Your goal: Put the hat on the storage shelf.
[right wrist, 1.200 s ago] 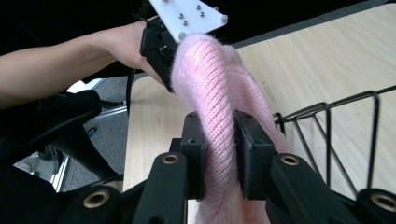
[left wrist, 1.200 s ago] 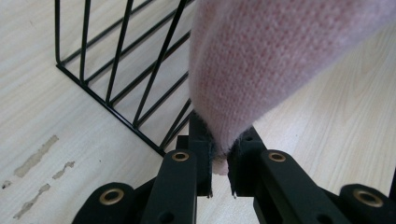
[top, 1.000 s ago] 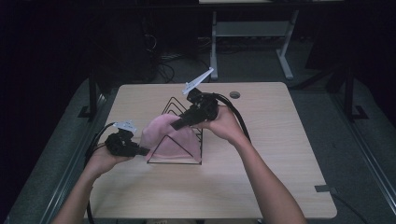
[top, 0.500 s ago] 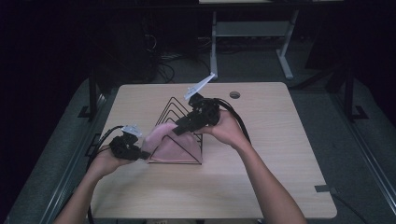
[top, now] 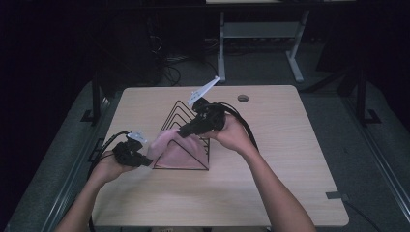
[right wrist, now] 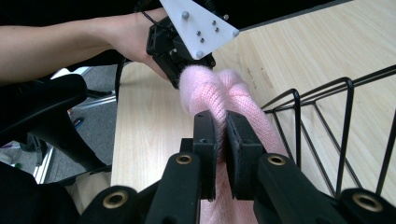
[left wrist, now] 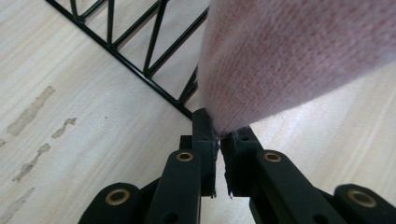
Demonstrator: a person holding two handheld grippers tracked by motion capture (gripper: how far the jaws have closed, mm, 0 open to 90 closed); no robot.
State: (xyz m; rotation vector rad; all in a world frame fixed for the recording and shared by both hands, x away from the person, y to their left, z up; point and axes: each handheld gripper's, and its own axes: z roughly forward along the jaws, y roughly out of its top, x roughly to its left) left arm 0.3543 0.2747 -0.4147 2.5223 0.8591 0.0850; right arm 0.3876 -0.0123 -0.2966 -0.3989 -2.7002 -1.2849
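A person sits at a light wooden table (top: 290, 145) in a dark room, holding a black two-jaw gripper in each hand. In the high view, a black wire rack (top: 180, 116) made of triangular frames stands just left of the middle of the frame, and a soft pink knitted cloth (top: 176, 151) is draped over its nearest triangle. The left gripper (top: 143, 161) sits at the lower left of the rack, low over the table, with its jaws pinched on the cloth's left corner. The right gripper (top: 183, 130) reaches in from the right, above the rack's peak, with its jaws closed on the upper part of the cloth. In the left gripper view, the two black jaws rise from the bottom centre and clamp a narrow tip of the pink cloth (left wrist: 299, 56), which fans out across the upper right of the frame; the rack's black wires (left wrist: 140, 51) cross the upper left over pale wood. In the right gripper view, the jaws at the bottom centre squeeze a bunched fold of the pink cloth (right wrist: 219, 100). Just beyond it, in the upper middle of the frame, the left gripper (right wrist: 180, 70) holds the far end of the cloth, with the rack's wires (right wrist: 336, 116) at the right.
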